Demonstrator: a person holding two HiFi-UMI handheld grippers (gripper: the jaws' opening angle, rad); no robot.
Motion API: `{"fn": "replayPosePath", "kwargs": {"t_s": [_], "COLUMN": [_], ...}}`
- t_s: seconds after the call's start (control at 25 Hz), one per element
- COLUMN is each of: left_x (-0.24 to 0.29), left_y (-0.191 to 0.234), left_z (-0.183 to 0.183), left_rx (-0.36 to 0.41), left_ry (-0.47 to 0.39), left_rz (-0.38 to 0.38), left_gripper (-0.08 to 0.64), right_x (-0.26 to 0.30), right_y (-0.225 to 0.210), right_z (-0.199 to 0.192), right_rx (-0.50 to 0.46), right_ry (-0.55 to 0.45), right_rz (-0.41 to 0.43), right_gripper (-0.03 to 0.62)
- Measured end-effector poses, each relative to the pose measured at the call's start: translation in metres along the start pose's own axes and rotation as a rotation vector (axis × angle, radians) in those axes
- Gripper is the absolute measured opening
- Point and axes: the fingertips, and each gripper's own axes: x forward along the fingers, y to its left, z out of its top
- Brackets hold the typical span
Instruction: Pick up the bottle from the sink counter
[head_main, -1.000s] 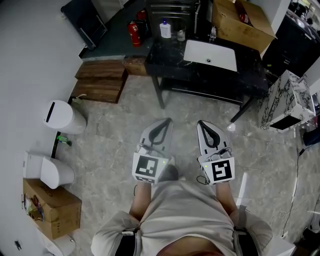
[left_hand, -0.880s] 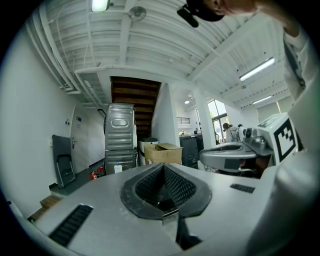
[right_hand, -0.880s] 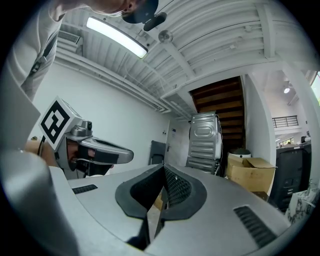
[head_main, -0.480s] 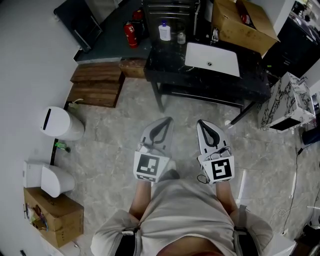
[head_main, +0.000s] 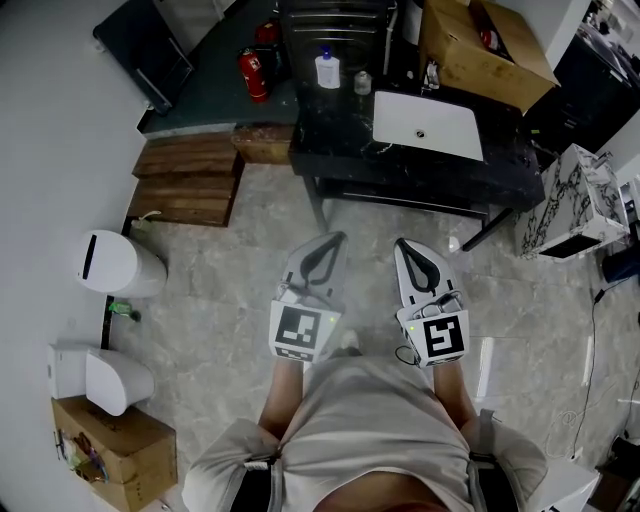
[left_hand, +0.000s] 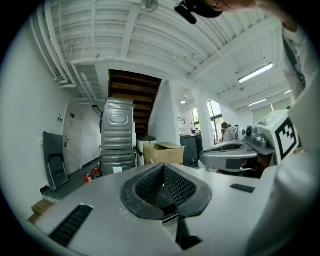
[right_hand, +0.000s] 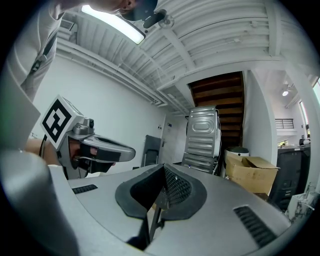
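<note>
Left gripper (head_main: 327, 244) and right gripper (head_main: 404, 247) side by side, jaws of both closed and empty, white bottle (head_main: 327, 70) well ahead of them on the black sink counter (head_main: 335, 125).

Head view: bottle (head_main: 327, 70) on sink counter (head_main: 400, 160) too small to read its label; small item (head_main: 362, 82) just beside it can't be ID'd. Cardboard box (head_main: 478, 45) at counter's back right cut by top edge. Hands hidden under cubes of left gripper (head_main: 333, 241) & right gripper (head_main: 401, 244). Wearer's torso (head_main: 370, 430) cut by bottom edge. Left gripper view: bottle a tiny speck; 1 distant figure (left_hand: 231, 132) too small for detail.
</note>
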Motion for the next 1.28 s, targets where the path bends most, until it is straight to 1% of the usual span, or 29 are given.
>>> {"fn": "replayPosePath", "kwargs": {"t_s": [0.16, 0.4, 0.6, 0.72, 1.12, 1.28], "left_x": [0.005, 0.014, 0.029, 0.040, 0.088, 0.107], "left_y": [0.016, 0.029, 0.036, 0.041, 0.061, 0.070], "left_z": [-0.005, -0.003, -0.003, -0.004, -0.005, -0.003], "left_rx": [-0.009, -0.024, -0.029, -0.034, -0.018, -0.016], "left_ry": [-0.002, -0.015, -0.020, -0.018, 0.000, 0.004], "left_rz": [-0.005, -0.017, -0.022, -0.018, 0.011, 0.034], "left_gripper": [0.002, 0.002, 0.002, 0.002, 0.002, 0.002], "right_x": [0.013, 0.027, 0.040, 0.049, 0.091, 0.107], "right_y": [0.001, -0.007, -0.013, -0.023, -0.061, -0.076], "right_z": [-0.002, -0.001, -0.006, -0.009, -0.016, -0.017], "right_rx": [-0.006, -0.042, -0.016, -0.038, -0.024, -0.020], "right_ry": [0.015, 0.000, 0.033, 0.017, 0.003, -0.009], "right_rz": [-0.024, -0.043, -0.045, -0.041, -0.016, 0.002], "right_gripper": [-0.005, -0.005, -0.005, -0.005, -0.005, -0.005]}}
